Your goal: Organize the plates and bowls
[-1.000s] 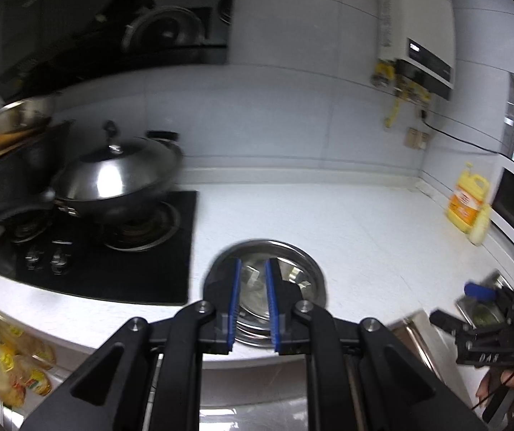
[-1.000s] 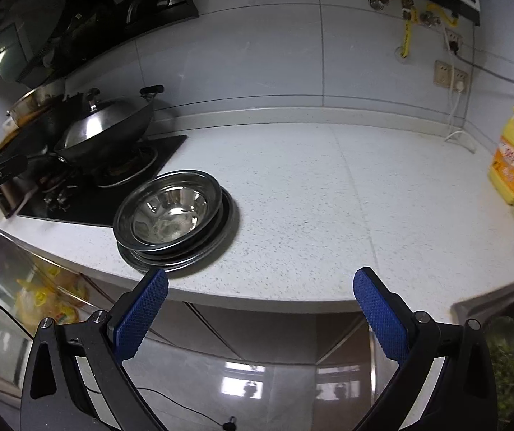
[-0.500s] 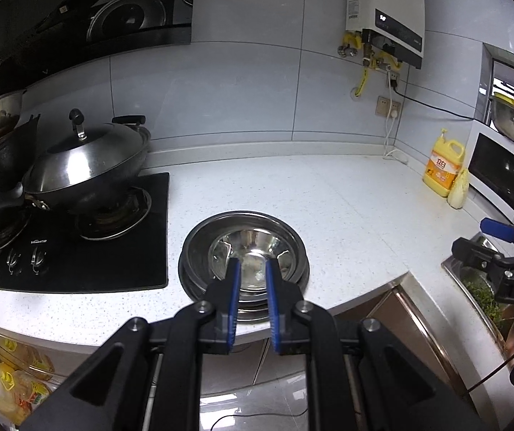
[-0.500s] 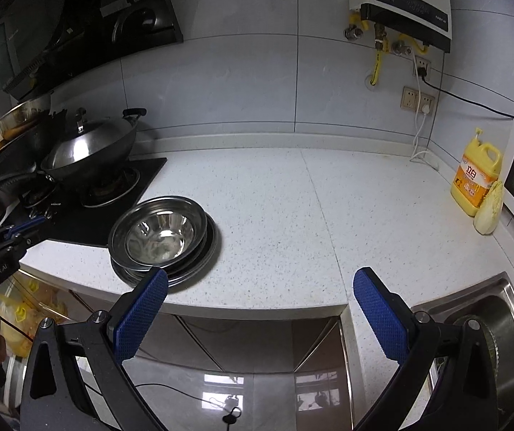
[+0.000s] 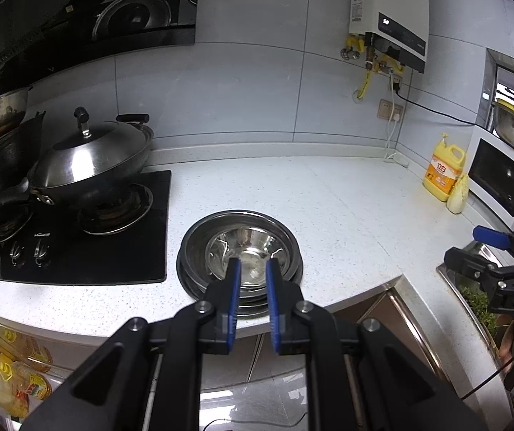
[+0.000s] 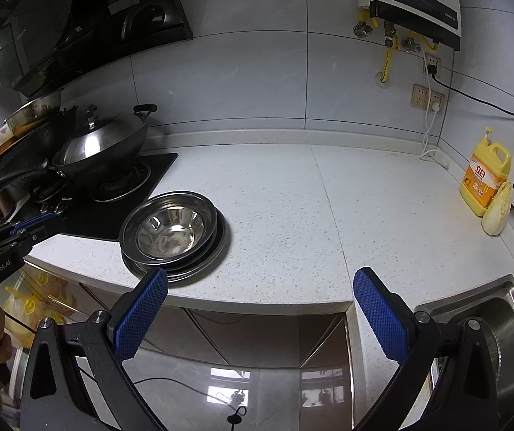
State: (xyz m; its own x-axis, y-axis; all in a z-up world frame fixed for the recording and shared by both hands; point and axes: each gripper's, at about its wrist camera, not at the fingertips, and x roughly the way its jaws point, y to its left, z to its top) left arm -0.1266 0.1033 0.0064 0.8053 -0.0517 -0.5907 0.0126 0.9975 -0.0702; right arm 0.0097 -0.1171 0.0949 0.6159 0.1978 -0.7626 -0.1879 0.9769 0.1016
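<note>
A stack of steel plates and bowls (image 5: 239, 248) sits near the counter's front edge, right of the hob, with a shiny bowl (image 6: 170, 231) on top. My left gripper (image 5: 251, 269) hovers in front of the stack with its jaws nearly closed and nothing between them. My right gripper (image 6: 260, 287) is wide open and empty, held off the counter's front edge, to the right of the stack. Each gripper shows in the other's view: the right one (image 5: 490, 248) at far right, the left one (image 6: 23, 231) at far left.
A lidded wok (image 5: 88, 165) sits on the black gas hob (image 5: 77, 248) at left. A yellow detergent bottle (image 6: 485, 176) and a microwave (image 5: 501, 179) stand at the right. A steel sink (image 6: 501, 327) lies at the right front. The white counter (image 6: 292, 197) spans between them.
Both grippers have pulled back and risen from the counter edge. The left gripper's view has swung level, facing the stack. The jaws keep the same widths.
</note>
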